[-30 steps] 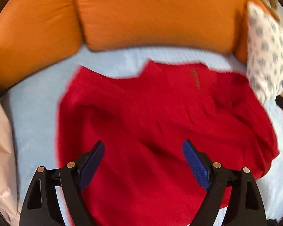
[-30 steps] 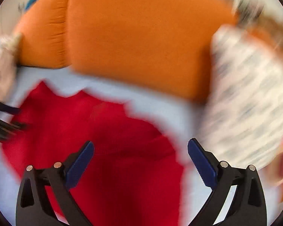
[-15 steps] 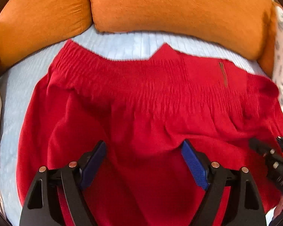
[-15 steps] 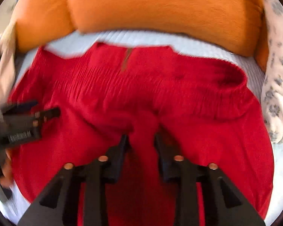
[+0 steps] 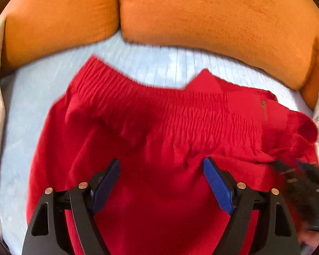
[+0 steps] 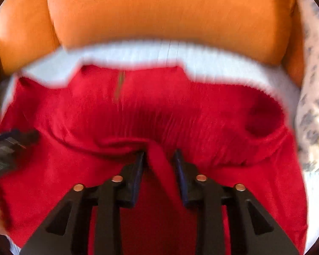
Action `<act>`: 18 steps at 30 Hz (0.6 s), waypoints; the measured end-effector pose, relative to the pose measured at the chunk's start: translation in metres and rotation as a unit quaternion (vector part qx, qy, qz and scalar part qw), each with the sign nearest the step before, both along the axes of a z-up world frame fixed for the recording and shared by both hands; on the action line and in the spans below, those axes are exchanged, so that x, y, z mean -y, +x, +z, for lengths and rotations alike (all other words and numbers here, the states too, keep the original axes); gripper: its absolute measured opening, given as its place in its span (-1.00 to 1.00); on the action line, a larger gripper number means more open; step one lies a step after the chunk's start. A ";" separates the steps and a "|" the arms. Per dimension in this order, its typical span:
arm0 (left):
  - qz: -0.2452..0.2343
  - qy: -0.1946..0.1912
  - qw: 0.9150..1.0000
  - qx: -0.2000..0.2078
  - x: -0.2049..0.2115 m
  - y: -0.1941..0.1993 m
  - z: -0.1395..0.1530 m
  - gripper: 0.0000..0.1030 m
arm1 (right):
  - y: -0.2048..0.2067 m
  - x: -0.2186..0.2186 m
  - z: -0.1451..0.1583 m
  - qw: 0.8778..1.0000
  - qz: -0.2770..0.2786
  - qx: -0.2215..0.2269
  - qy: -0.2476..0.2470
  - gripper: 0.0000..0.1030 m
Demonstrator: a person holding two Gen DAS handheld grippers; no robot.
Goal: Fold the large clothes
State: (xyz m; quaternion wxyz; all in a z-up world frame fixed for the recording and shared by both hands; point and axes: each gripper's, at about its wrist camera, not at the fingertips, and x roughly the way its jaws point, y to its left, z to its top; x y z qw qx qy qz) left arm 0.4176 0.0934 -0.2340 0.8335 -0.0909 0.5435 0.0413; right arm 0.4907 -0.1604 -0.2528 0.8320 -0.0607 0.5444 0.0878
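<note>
Nearby, orange cushions (image 5: pixel 212 14) behind red garment (image 5: pixel 159 127)

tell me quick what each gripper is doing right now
left gripper: open, over the red garment, gripping nothing.
right gripper: pinching a ridge of red garment; jaws just eased slightly.

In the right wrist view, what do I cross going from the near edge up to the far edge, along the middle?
right gripper, pinching a ridge of cloth → red garment with its gathered waistband → light blue cover → orange cushion.
</note>
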 end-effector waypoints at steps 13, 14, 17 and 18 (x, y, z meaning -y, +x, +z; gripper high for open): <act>-0.042 0.141 0.989 -0.018 0.035 -0.010 -0.035 0.79 | -0.043 0.036 0.076 0.996 -0.036 0.087 0.009 0.60; -0.040 0.142 0.989 -0.015 0.035 -0.011 -0.035 0.80 | -0.047 0.037 0.084 0.995 -0.025 0.095 0.015 0.57; -0.030 0.118 0.993 0.000 0.029 -0.021 -0.025 0.66 | -0.049 0.031 0.090 0.996 -0.003 0.087 0.033 -0.15; -0.029 0.111 0.993 0.004 0.027 -0.027 -0.019 0.60 | -0.047 0.028 0.088 0.996 -0.003 0.081 0.035 -0.25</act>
